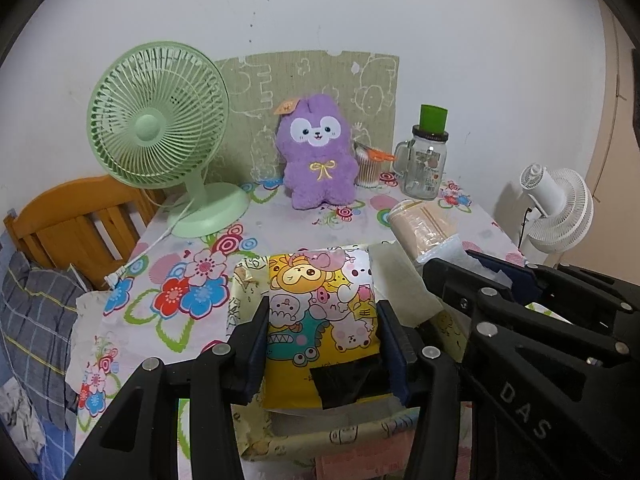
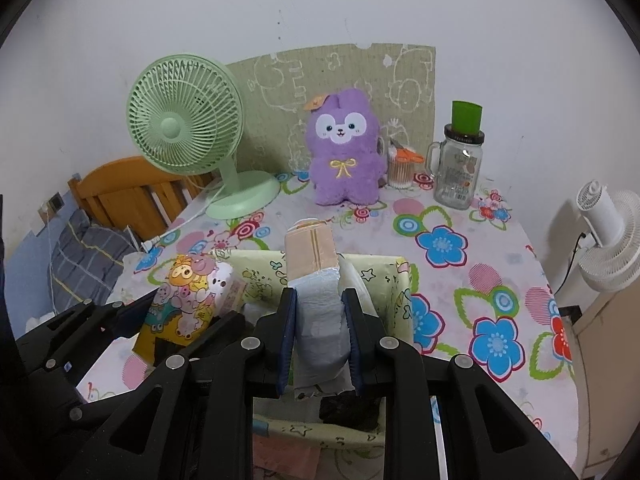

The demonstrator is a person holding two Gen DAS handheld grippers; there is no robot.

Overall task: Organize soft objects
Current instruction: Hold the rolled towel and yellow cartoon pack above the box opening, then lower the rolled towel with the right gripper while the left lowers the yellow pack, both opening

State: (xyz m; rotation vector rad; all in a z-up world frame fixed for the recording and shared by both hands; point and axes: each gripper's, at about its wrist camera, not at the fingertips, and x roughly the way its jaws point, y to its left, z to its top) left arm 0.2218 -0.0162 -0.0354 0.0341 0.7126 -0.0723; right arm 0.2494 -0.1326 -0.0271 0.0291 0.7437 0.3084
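Observation:
My left gripper [image 1: 323, 312] is shut on a yellow cartoon-print tissue pack [image 1: 320, 304] and holds it above a pale yellow fabric storage box [image 1: 248, 280]. My right gripper [image 2: 320, 300] is shut on a white and beige soft tissue pack [image 2: 316, 280], held over the same box [image 2: 394, 276]. The yellow pack [image 2: 188, 296] and left gripper [image 2: 132, 312] show at the left of the right wrist view. The beige pack [image 1: 424, 224] and right gripper [image 1: 480, 276] show at the right of the left wrist view. A purple plush rabbit [image 1: 318, 156] sits at the table's back.
A green desk fan [image 1: 160, 140] stands back left with its cord on the flowered tablecloth [image 2: 480, 264]. A glass mug jar with green cup [image 1: 426, 160] and a cotton swab holder [image 1: 368, 168] stand back right. A white fan [image 1: 560, 208] is off the right edge, a wooden headboard [image 1: 76, 224] at left.

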